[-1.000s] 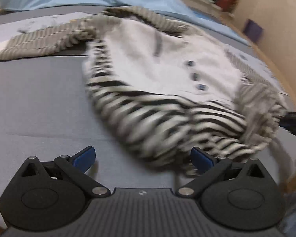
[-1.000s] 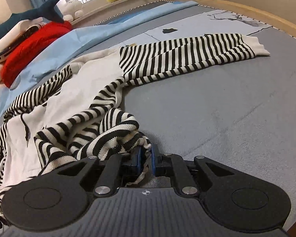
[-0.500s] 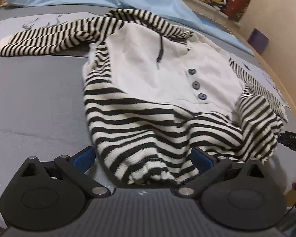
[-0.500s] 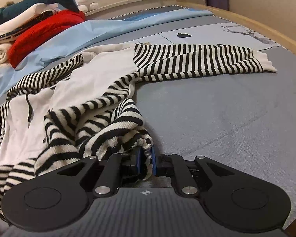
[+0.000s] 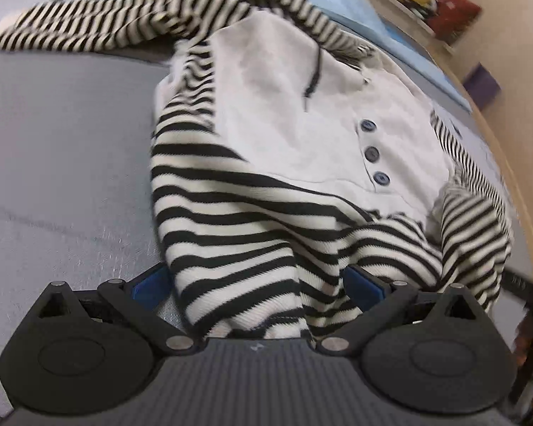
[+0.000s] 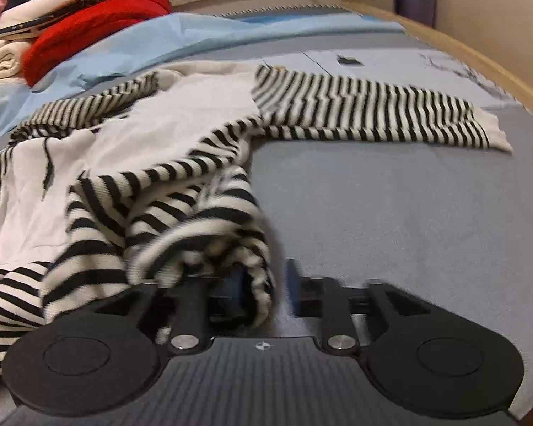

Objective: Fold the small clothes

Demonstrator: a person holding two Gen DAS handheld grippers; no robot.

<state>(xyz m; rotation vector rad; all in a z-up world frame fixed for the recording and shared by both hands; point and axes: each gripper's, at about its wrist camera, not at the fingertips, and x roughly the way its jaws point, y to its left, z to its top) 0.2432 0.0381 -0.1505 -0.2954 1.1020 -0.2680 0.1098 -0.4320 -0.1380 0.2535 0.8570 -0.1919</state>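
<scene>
My left tongs (image 5: 256, 284): spread wide, striped hem of sweater (image 5: 284, 135) lying between pads, not pinched. My right tongs (image 6: 263, 284): jaws just been opening, bunched hem between, released. Sweater spread on grey bed (image 6: 391, 213).

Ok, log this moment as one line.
task: fold | item: sweater on bed | left gripper: open, hem between jaws | right gripper: just opening, releasing hem

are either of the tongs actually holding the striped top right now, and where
Neither. The right tongs have just been opening, releasing the striped top's hem fold; left tongs open around the hem.
</scene>
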